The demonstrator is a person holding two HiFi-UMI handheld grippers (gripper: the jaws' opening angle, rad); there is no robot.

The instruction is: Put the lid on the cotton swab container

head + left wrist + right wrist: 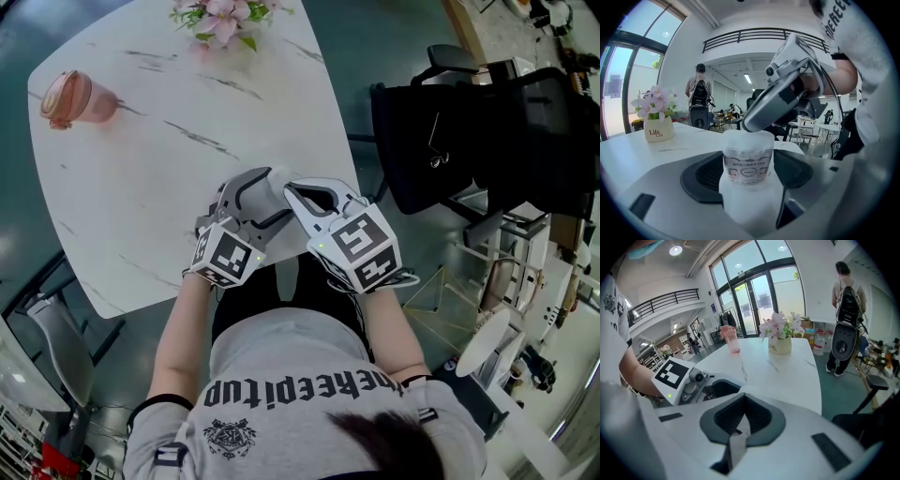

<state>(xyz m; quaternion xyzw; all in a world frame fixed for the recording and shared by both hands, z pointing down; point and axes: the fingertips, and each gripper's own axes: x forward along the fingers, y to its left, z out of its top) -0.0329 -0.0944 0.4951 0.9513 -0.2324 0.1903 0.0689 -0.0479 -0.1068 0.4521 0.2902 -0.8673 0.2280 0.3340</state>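
Cotton swab container (747, 169) is standing upright, clamped in my left gripper (748, 159) at the marble table's (141, 187) near edge, frosted lid (747, 137) apparently sitting on top. My right gripper (740, 398), jaws together and empty, is touching that lid. I'm judging it light, thin-walled and slick, so I'm favouring a low grip on the labelled body.
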